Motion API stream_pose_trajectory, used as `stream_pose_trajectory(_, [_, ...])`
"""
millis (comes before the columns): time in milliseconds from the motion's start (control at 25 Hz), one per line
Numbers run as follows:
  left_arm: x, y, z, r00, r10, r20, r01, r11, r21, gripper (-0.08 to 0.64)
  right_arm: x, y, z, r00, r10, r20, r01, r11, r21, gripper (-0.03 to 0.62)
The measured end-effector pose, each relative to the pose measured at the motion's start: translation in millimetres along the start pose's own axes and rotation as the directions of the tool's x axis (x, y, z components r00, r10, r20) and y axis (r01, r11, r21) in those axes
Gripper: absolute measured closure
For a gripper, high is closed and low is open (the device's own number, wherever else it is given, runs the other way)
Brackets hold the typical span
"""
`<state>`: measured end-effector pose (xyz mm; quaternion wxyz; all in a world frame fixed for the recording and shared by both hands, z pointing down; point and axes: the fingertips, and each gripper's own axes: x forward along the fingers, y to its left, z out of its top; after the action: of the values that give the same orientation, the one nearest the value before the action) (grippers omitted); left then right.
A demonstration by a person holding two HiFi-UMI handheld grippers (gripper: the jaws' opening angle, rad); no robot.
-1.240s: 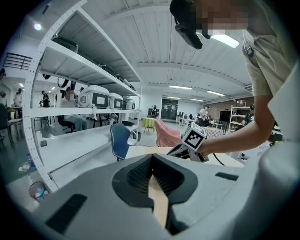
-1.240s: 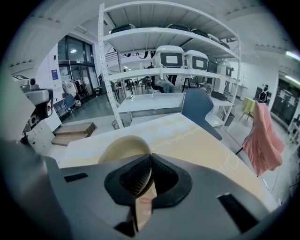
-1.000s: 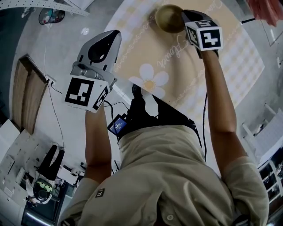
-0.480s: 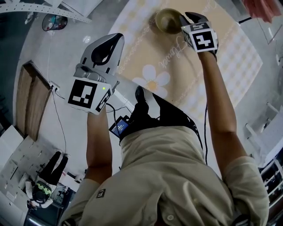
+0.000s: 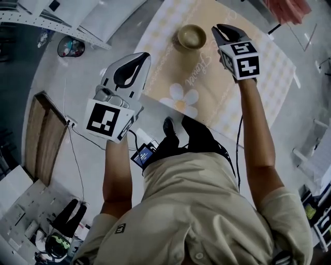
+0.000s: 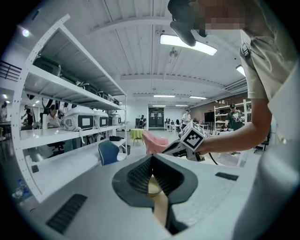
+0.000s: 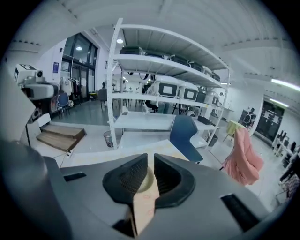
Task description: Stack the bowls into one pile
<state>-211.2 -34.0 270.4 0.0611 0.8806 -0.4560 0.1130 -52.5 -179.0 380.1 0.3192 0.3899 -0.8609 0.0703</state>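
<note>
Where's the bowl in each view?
Head view: bowl top centre on the yellow tablecloth, left of the right gripper.
Left gripper view: pale round shape between the jaws, probably it.
Right gripper view: likewise a pale round shape between the jaws; not certain.
Shared landmark: the pink cloth, in all three.

Your table (image 5: 269, 67): pale checked cloth (image 5: 227, 88), daisy print (image 5: 182, 98) at the near edge. One brown bowl (image 5: 192, 36) sits beyond the daisy, towards the far edge.
</note>
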Motion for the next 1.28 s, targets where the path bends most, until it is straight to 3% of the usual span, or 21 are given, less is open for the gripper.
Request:
stream_pose_trajectory(120, [-18,-12,18,0.999,-0.024,0.033,0.023,1.000,0.021,0.554,-42,21,28,0.992,0.066,0.111,-0.070,0.997,0.028,0.582])
stream_pose_trajectory(240, [-37,-25,37,0.997,-0.049,0.063,0.046,0.998,0.053,0.553,-88,49,57,0.963,0.150,0.224,-0.171,0.982,0.079,0.588])
stream_pose_trajectory(320, [-50,-33,53,0.994,-0.068,0.090,0.061,0.995,0.078,0.552,-122,64,75,0.950,0.162,0.268,-0.186,0.980,0.066,0.588])
stream_pose_trajectory(600, [-99,-66,101,0.975,-0.137,0.173,0.115,0.985,0.132,0.553,-227,121,123,0.922,0.171,0.346,-0.161,0.985,-0.059,0.588])
stream_pose_trajectory(760, [-122,-86,119,0.963,-0.186,0.196,0.156,0.975,0.161,0.553,-275,147,138,0.921,0.155,0.359,-0.121,0.986,-0.116,0.589])
stream_pose_trajectory(1280, [-181,-134,134,0.934,-0.274,0.229,0.226,0.950,0.213,0.554,-369,212,140,0.914,0.100,0.392,-0.047,0.989,-0.142,0.589])
